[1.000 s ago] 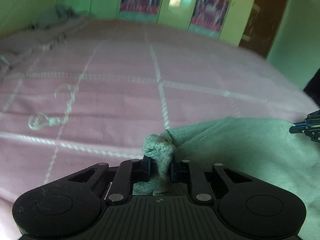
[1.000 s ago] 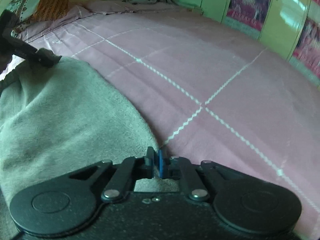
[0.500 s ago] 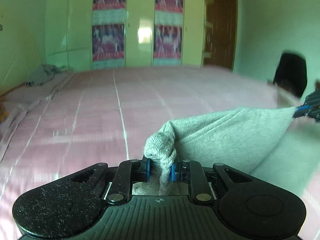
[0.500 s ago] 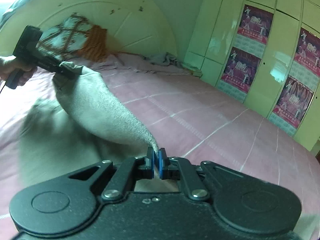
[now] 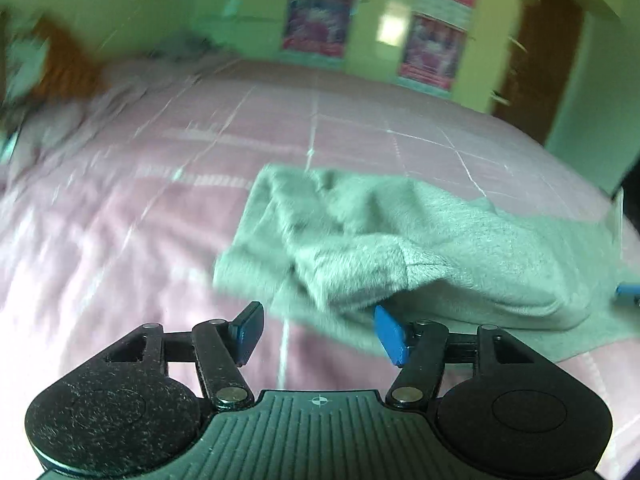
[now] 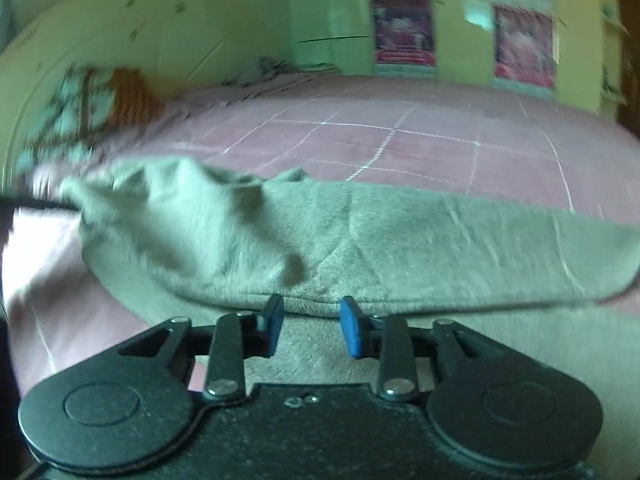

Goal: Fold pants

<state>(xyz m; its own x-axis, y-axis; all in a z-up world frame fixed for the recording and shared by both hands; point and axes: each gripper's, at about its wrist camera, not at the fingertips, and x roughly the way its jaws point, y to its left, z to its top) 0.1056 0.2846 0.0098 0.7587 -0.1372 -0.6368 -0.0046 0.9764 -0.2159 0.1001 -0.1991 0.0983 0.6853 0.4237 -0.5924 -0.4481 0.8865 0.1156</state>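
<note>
The grey fleece pants [image 5: 400,240] lie folded over on the pink bedspread [image 5: 120,220], the upper layer rumpled on the lower one. My left gripper [image 5: 318,332] is open and empty just in front of the pants' near left edge; its right pad touches the cloth's edge. In the right wrist view the pants [image 6: 360,240] stretch across the bed. My right gripper [image 6: 310,326] is open and empty, its blue pads just short of the folded edge, over the lower layer. The right gripper's blue tip shows at the left view's right edge [image 5: 628,300].
The pink bedspread [image 6: 440,148] with white grid lines extends behind the pants. Pillows [image 6: 100,100] and a grey garment [image 6: 272,70] lie at the headboard end. Green wardrobe doors with posters [image 5: 432,52] and a brown door [image 5: 536,52] stand beyond the bed.
Both grippers held the pants lifted half a second ago. Now both have opened and let go, and the lifted layer has dropped onto the layer below. Both views are blurred by motion.
</note>
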